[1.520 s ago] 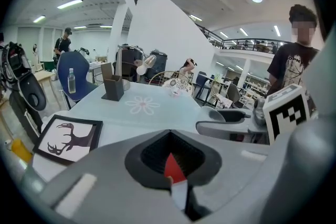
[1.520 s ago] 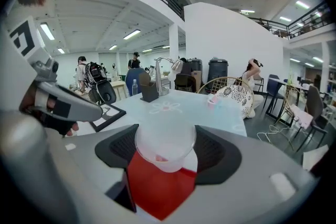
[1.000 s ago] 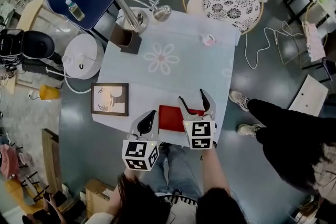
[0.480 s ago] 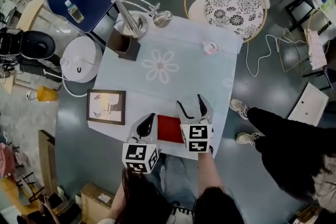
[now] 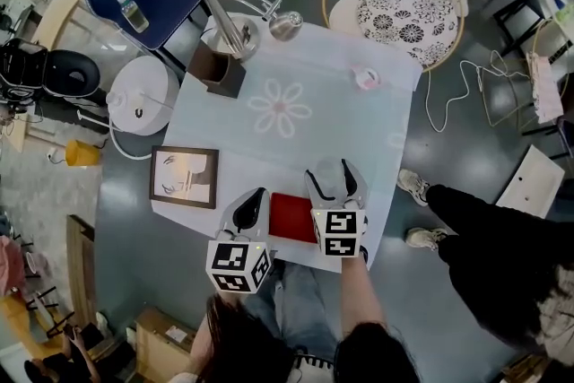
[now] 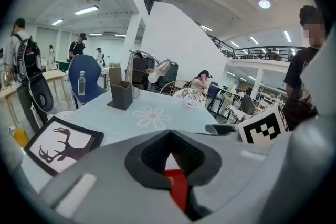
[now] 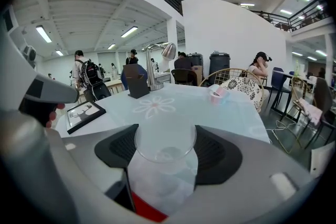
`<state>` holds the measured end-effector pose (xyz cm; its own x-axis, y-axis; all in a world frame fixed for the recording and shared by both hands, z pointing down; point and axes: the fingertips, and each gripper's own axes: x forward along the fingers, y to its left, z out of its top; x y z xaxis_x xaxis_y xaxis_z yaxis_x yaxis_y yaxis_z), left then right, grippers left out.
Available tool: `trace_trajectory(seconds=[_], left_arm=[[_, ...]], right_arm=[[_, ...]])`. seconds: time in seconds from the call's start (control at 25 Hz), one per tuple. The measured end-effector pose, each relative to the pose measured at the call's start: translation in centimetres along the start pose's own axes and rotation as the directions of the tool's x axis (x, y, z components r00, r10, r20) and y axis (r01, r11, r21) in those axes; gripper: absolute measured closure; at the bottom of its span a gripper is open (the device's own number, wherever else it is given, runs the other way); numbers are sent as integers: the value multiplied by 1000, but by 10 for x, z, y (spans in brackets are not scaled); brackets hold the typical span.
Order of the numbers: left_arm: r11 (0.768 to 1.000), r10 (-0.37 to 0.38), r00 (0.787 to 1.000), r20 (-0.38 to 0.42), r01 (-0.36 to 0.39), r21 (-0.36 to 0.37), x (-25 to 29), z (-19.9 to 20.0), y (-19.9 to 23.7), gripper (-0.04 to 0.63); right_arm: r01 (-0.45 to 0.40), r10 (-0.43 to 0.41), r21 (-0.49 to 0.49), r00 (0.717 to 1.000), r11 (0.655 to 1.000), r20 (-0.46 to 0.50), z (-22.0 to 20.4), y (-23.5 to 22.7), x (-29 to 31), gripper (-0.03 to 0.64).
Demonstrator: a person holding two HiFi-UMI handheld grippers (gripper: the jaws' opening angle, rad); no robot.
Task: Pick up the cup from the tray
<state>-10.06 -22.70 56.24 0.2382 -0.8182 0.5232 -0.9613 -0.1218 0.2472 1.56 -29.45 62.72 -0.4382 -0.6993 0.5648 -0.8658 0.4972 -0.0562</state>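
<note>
The right hand-held gripper (image 7: 167, 150) has dropped lower over the tray (image 5: 291, 217), so the cup (image 7: 165, 165) now stands between its wide-open jaws, ungripped; closing them looks like the next step.

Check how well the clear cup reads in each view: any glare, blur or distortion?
Right gripper view: cup sharp between the jaws but see-through, only rim and base show; fisheye bends the edges. Head view: cup a faint pale smudge near the red tray; even light. Left gripper view: cup hidden; near jaws soft, tray a red sliver.
</note>
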Motion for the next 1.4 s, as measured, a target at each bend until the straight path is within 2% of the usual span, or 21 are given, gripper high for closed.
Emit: trace_trajectory(seconds=[0.28,0.36,0.48,0.76,1.0,1.08,1.16,1.28,1.4], left_arm=[[1000,13,1000,-12,-13,-3,-4,-4,5,595],[1000,10,1000,-14,-10,3,-4,-3,4,595],[1000,8,1000,-10,-7,11,-5,-1,5,595],[1000,-13,1000,22,13,21,-6,19,-1,595],[998,-42,995,90,38,52,-20,57,-16,595],[997,-68,991,115,62,54,-27,71,-25,595],[994,-94,984,150,86,62,-34,89,-34,595],[988,-117,977,178,97,119,-49,107,-45,595],[979,-146,969,200,112,172,-64,121,-57,595]], right_arm=[[-30,29,51,1000,998,5,6,-5,4,261],[-33,33,45,999,998,0,5,-5,3,236],[-33,33,30,999,999,5,8,-5,-2,233],[-10,9,15,997,1000,82,50,-9,-36,238],[6,-14,41,982,999,186,96,-2,-73,316],[32,-45,61,977,998,207,108,-3,-87,367],[63,-79,78,969,995,235,122,-5,-101,478],[88,-107,81,958,993,267,137,0,-123,583],[85,-103,72,950,994,294,150,10,-144,596]])
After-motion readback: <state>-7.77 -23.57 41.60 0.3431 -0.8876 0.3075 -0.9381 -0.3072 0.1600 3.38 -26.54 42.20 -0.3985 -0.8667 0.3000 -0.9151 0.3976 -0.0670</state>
